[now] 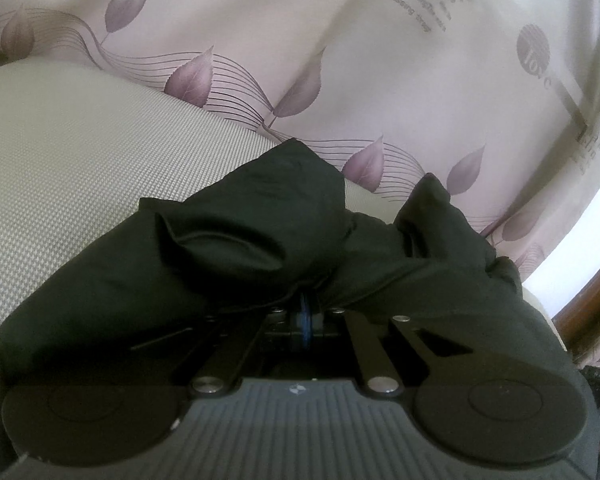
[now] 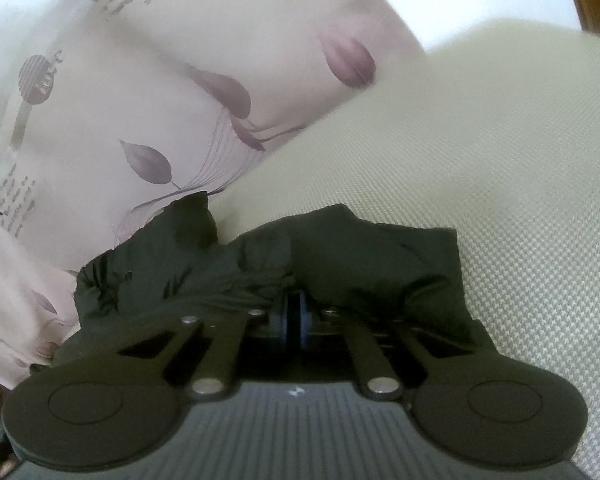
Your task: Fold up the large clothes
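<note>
1. I see a pale curtain [image 1: 340, 60] printed with purple leaves, thin curved lines and grey lettering.
2. I see a beige woven cushion surface [image 1: 80, 160] in front of the curtain; in the right wrist view it fills the right side [image 2: 480, 160].
3. I see a brown wooden edge [image 1: 592, 304] at the far right of the left wrist view.

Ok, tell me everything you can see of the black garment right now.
The black garment is a dark, smooth, thin-looking fabric, bunched into soft folds and puckers rather than lying flat. Which kind of garment it is cannot be told. It rests on the pale woven cushion, in front of the leaf-printed curtain. The left gripper is shut on one gathered part and the right gripper is shut on another, with cloth draped over both sets of fingers.
</note>
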Tool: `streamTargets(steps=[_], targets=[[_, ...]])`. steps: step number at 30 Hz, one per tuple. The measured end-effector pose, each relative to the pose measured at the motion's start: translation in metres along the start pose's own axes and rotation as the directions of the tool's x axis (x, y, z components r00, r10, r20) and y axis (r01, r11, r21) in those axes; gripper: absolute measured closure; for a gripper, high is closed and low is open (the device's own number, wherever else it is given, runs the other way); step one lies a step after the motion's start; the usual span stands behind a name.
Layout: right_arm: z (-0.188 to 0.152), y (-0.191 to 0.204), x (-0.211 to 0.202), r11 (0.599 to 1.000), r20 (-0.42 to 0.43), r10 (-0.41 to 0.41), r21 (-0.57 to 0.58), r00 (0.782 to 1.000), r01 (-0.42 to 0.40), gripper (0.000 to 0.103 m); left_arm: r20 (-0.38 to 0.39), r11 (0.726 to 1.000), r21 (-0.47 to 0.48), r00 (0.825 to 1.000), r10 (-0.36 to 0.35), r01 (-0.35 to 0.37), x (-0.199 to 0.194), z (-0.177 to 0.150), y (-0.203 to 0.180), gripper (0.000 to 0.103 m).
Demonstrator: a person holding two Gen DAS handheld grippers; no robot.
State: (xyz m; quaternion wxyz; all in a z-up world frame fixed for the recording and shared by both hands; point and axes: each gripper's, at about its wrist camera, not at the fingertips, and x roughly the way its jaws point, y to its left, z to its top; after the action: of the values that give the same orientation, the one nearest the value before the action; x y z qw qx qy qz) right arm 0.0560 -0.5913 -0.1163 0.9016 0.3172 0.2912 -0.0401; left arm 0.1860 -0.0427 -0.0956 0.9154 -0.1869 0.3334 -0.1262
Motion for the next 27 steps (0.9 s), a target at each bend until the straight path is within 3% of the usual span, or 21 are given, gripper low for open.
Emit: streamTargets(steps=[2,3,4,6,8,11,14,16,18,20,22,23,25,27], targets=[[0.003,0.016,-0.006,0.996,0.008,-0.066,-0.053,0.998,0.066,0.099,0.0,1.0,0.0,1.0,-0.003,0.003,0.0,0.0,0.001,0.092],[0.003,0.033,-0.013,0.986,0.032,-0.111,-0.125,0.993,0.114,0.091,0.001,1.0,-0.001,1.0,-0.005,0.005,-0.001,0.001,0.001,0.092],[0.0,0.052,-0.022,0.971,0.061,-0.12,-0.199,0.991,0.13,0.091,0.001,1.0,-0.002,1.0,-0.007,0.007,-0.001,0.0,0.002,0.092],[-0.009,0.099,-0.042,0.941,0.106,-0.028,-0.333,0.994,0.062,0.091,0.003,1.0,-0.001,1.0,-0.005,0.005,-0.001,0.0,0.001,0.092],[-0.025,0.15,-0.055,0.882,0.103,0.063,-0.471,0.993,-0.007,0.091,0.004,1.0,-0.001,1.0,-0.005,0.005,-0.001,0.0,0.001,0.092],[-0.056,0.217,-0.037,0.797,-0.034,0.151,-0.588,0.988,-0.142,0.091,0.004,1.0,-0.004,1.0,-0.007,0.007,-0.002,0.0,0.001,0.092],[-0.086,0.26,0.0,0.731,-0.116,0.131,-0.66,0.985,-0.175,0.091,0.007,1.0,-0.023,1.0,-0.019,0.019,-0.003,0.0,0.004,0.092],[-0.099,0.269,0.027,0.736,-0.162,0.102,-0.651,0.982,-0.184,0.092,0.015,0.999,-0.042,0.999,-0.03,0.031,-0.004,-0.001,0.007,0.092],[-0.11,0.263,0.051,0.771,-0.197,0.061,-0.614,0.979,-0.172,0.094,0.034,0.995,-0.086,0.998,-0.052,0.055,-0.008,0.0,0.013,0.092],[-0.115,0.252,0.061,0.79,-0.223,0.066,-0.584,0.973,-0.187,0.094,0.063,0.986,-0.146,0.995,-0.071,0.079,-0.016,0.002,0.021,0.092],[-0.114,0.245,0.063,0.807,-0.231,0.07,-0.559,0.97,-0.192,0.095,0.073,0.985,-0.163,0.996,-0.049,0.06,-0.025,0.008,0.021,0.093],[-0.114,0.242,0.064,0.806,-0.233,0.074,-0.558,0.97,-0.196,0.095,0.085,0.987,-0.155,0.996,-0.037,0.05,-0.029,0.014,0.018,0.093],[-0.112,0.238,0.065,0.816,-0.242,0.09,-0.539,0.966,-0.211,0.095,0.103,0.995,-0.096,0.995,-0.01,0.02,-0.034,0.026,0.009,0.082],[-0.111,0.233,0.066,0.825,-0.244,0.106,-0.519,0.964,-0.223,0.095,0.075,0.999,-0.029,0.996,0.044,-0.042,-0.026,0.036,0.002,0.077]])
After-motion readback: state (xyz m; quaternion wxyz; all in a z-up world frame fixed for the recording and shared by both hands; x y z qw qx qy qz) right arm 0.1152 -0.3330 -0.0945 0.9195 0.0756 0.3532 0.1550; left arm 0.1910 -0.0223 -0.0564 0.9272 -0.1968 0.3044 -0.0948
